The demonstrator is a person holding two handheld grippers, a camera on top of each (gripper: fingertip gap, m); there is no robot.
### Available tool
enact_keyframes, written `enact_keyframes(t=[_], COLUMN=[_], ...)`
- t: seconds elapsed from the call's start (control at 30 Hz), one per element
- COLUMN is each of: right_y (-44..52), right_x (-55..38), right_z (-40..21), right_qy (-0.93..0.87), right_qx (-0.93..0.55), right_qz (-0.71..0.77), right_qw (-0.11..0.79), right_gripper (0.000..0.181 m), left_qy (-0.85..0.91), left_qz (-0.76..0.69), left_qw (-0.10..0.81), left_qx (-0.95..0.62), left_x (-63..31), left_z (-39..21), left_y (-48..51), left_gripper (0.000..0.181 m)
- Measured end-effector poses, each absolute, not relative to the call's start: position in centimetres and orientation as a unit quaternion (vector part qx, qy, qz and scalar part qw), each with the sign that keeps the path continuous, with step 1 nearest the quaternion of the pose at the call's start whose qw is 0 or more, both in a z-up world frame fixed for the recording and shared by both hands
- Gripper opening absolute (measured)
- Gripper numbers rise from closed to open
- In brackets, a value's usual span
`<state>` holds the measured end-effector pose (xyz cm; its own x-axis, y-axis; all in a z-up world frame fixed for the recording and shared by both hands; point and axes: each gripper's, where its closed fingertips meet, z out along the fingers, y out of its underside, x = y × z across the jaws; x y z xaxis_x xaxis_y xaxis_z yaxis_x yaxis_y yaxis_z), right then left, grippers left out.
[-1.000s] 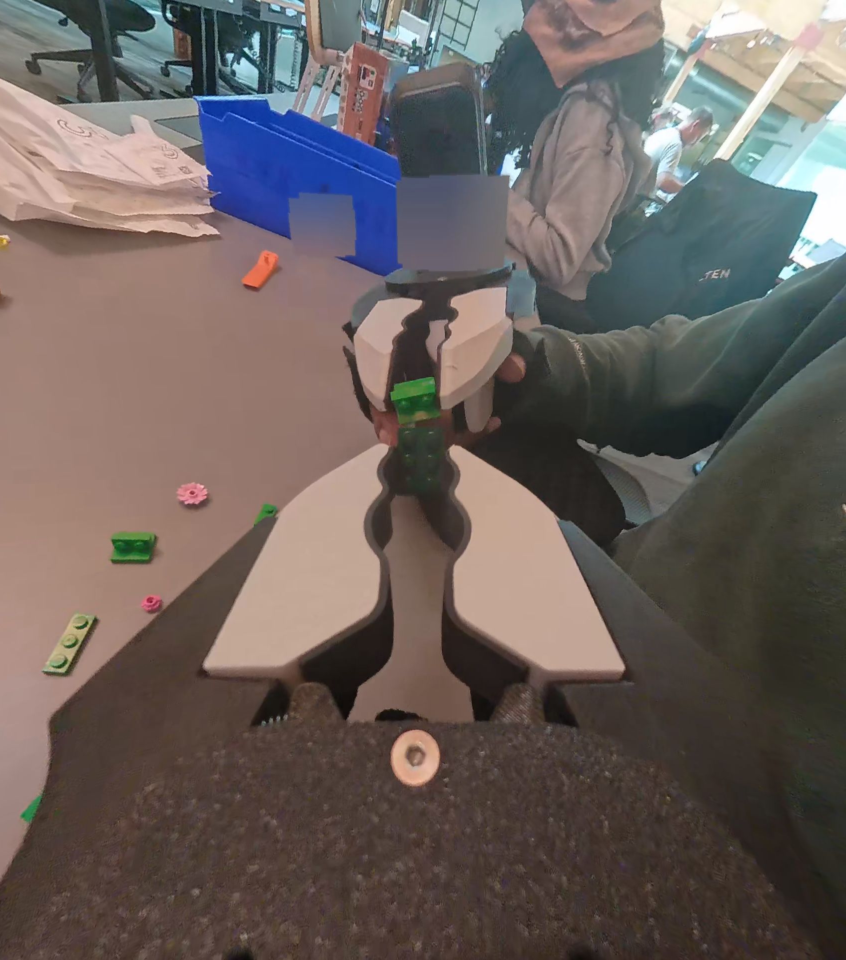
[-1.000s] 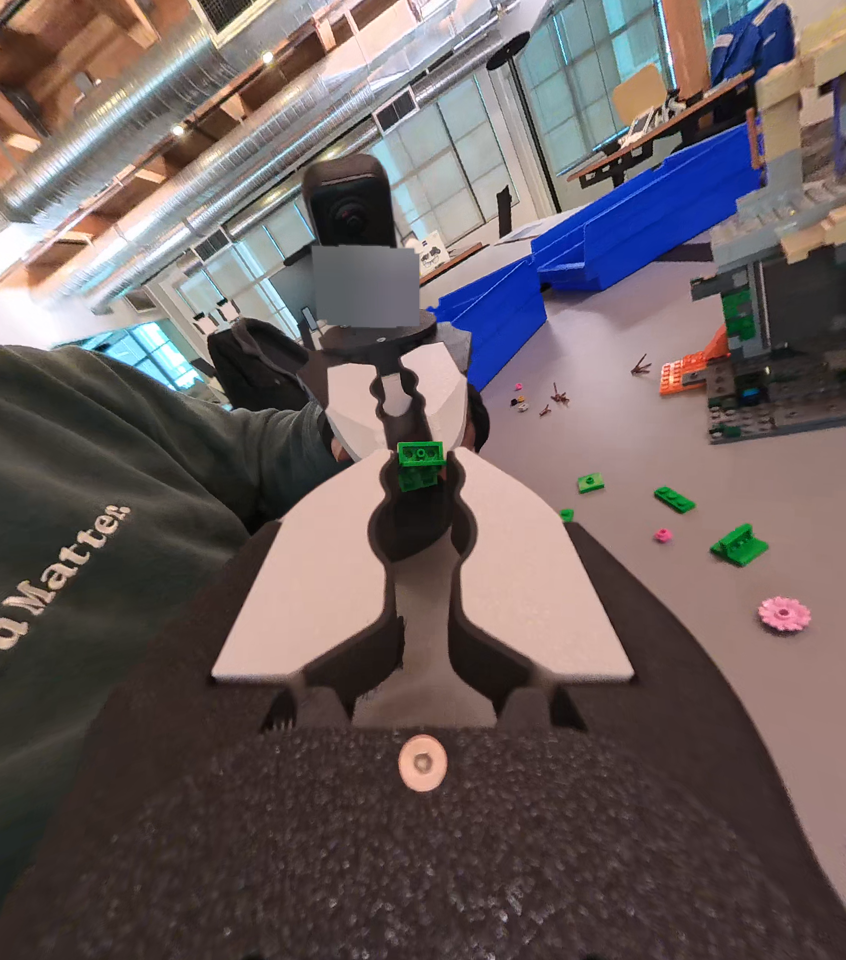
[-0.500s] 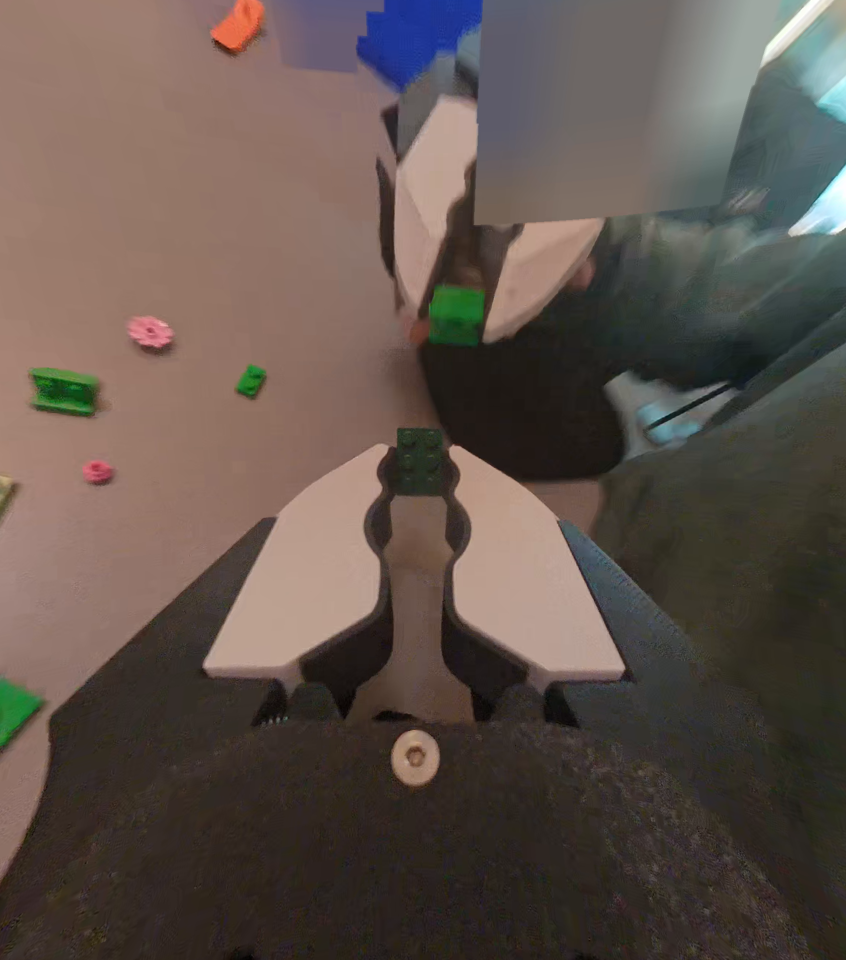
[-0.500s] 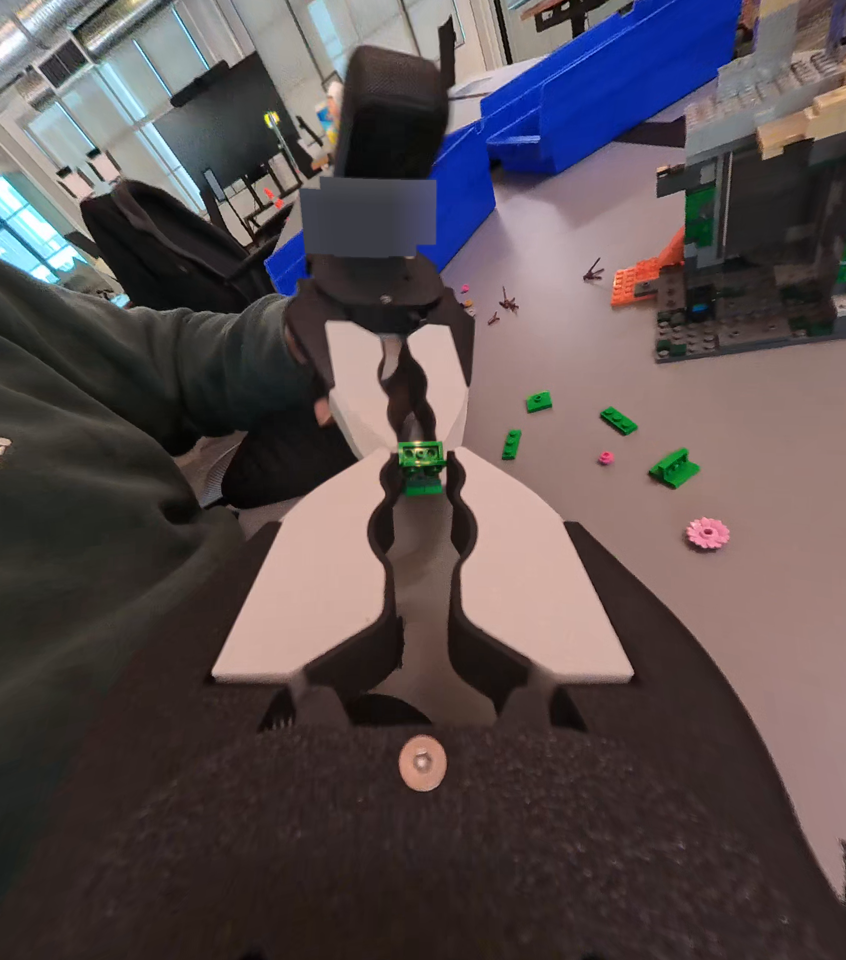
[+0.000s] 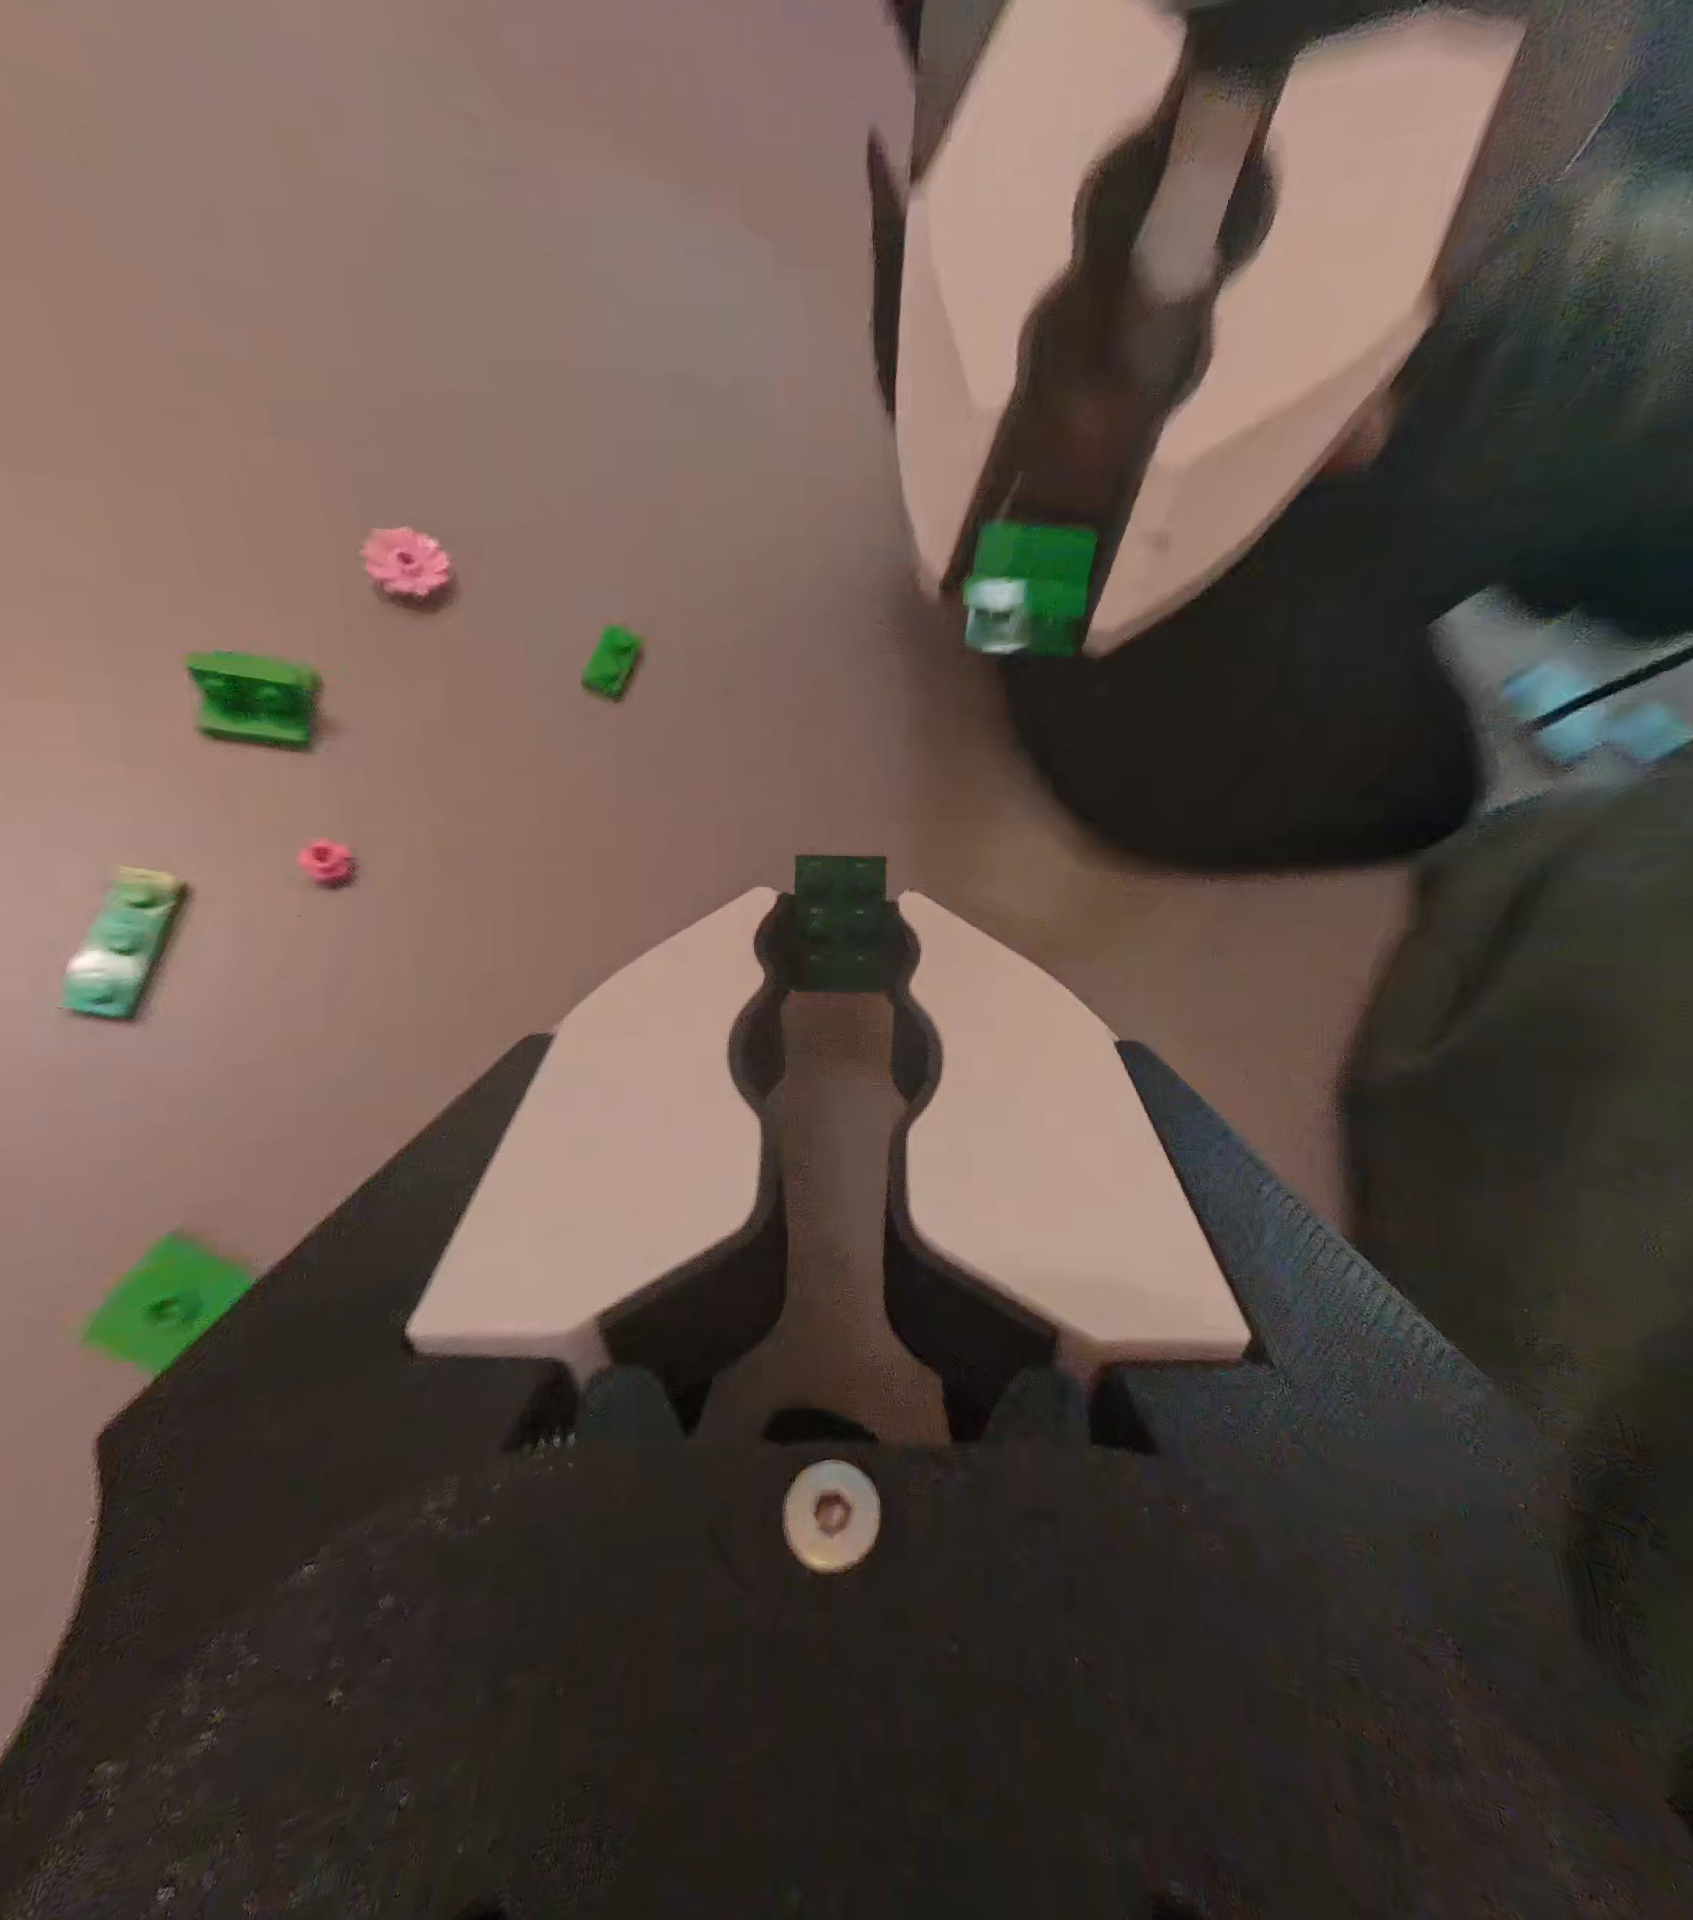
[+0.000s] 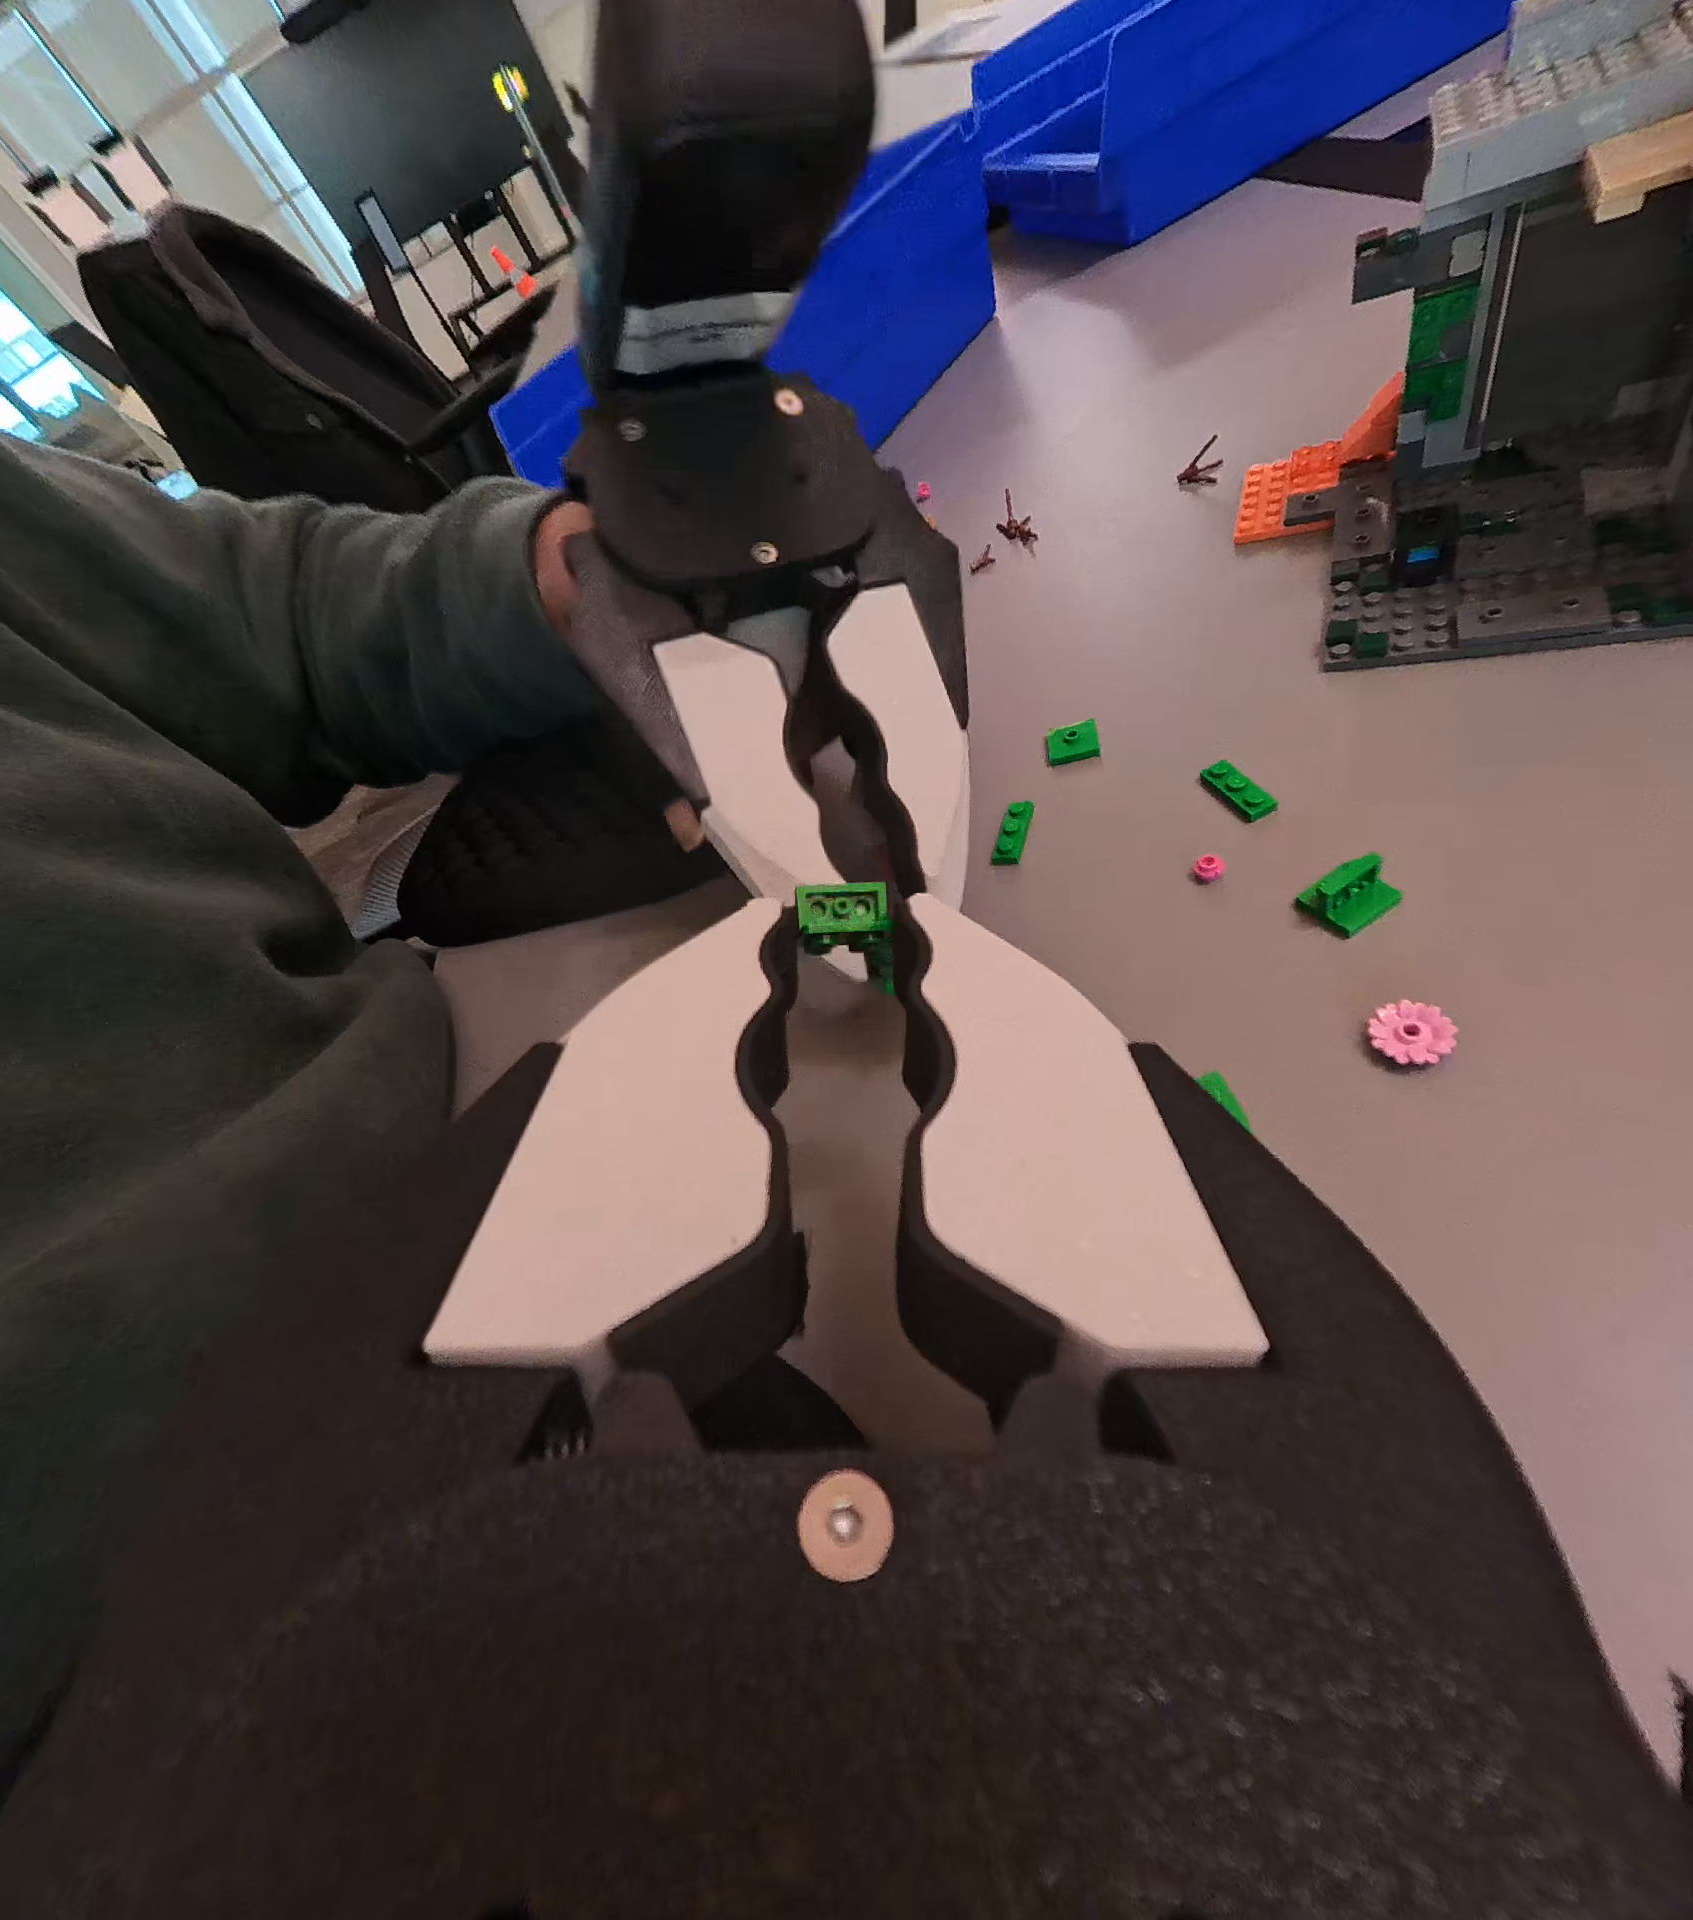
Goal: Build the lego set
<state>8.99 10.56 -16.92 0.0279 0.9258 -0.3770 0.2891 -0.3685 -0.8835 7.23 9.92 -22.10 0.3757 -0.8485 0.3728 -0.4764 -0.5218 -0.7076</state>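
Observation:
My left gripper (image 5: pixel 840 902) is shut on a dark green studded plate (image 5: pixel 840 920) and holds it above the grey table (image 5: pixel 406 312). My right gripper (image 6: pixel 842 909) is shut on a bright green bracket piece (image 6: pixel 840 914). In the left wrist view the right gripper (image 5: pixel 1029 603) hangs above and ahead, with its green piece (image 5: pixel 1029 592) at its tips. The two pieces are apart. In the right wrist view the left gripper (image 6: pixel 873 873) points down just behind my held piece. A part-built lego building (image 6: pixel 1569 395) stands at the far right.
Loose pieces lie on the table: a pink flower (image 5: pixel 406 561), a green bracket (image 5: pixel 252 698), a small green plate (image 5: pixel 611 661), a pale green plate (image 5: pixel 123 940), a pink stud (image 5: pixel 327 860), a green tile (image 5: pixel 164 1304). Blue bins (image 6: pixel 1081 135) stand behind. A green sleeve (image 6: pixel 146 675) fills the left. The tips of one gripper are about 6 cm away from the tips of the other. My left tips are roughly 25 cm from the part-built lego building (image 6: pixel 1569 395).
The two grippers, tip to tip with their green pieces touching a second ago, have pulled apart. The left gripper has tilted down toward the table; each still holds its piece.

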Motion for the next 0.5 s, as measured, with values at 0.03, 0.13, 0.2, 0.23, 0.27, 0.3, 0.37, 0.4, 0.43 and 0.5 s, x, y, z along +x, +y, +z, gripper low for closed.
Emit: enact_keyframes(t=[0.03,0.13,0.2,0.23,0.27,0.3,0.37,0.4,0.43,0.5], right_y=[10.6,10.6,10.7,10.7,10.7,10.7,10.7,10.7,10.6,10.3], right_x=[9.0,9.0,9.1,9.1,9.1,9.2,9.2,9.3,9.3,9.3], right_z=[-17.2,-18.1,-18.8,-19.2,-19.4,-19.6,-20.1,-20.4,-20.7,-21.2], right_qy=[-0.477,-0.501,-0.517,-0.525,-0.534,-0.542,-0.56,-0.57,-0.58,-0.601], right_qx=[-0.648,-0.649,-0.651,-0.652,-0.652,-0.651,-0.649,-0.648,-0.646,-0.64], right_qz=[0.506,0.479,0.457,0.445,0.434,0.424,0.399,0.385,0.372,0.35], right_qw=[0.31,0.314,0.316,0.318,0.319,0.322,0.326,0.328,0.328,0.327], right_gripper=[0.017,0.017,0.017,0.017,0.017,0.017,0.017,0.017,0.017,0.017], left_qy=[0.45,0.505,0.53,0.539,0.545,0.55,0.555,0.558,0.556,0.547], left_qz=[-0.321,-0.25,-0.207,-0.196,-0.191,-0.188,-0.186,-0.19,-0.194,-0.207], left_qw=[0.259,0.261,0.265,0.267,0.265,0.261,0.265,0.27,0.277,0.291], left_qx=[-0.792,-0.784,-0.779,-0.775,-0.772,-0.771,-0.766,-0.761,-0.759,-0.757], left_x=[7.0,6.9,6.6,6.6,6.6,6.6,6.6,6.6,6.6,6.5], left_z=[-22.8,-23.7,-24.3,-24.4,-24.5,-24.6,-24.7,-24.5,-24.2,-23.4], left_y=[10.1,10.0,10.5,10.6,10.6,10.6,10.6,10.5,10.6,10.6], left_gripper=[0.016,0.016,0.016,0.018,0.019,0.021,0.026,0.029,0.03,0.03])
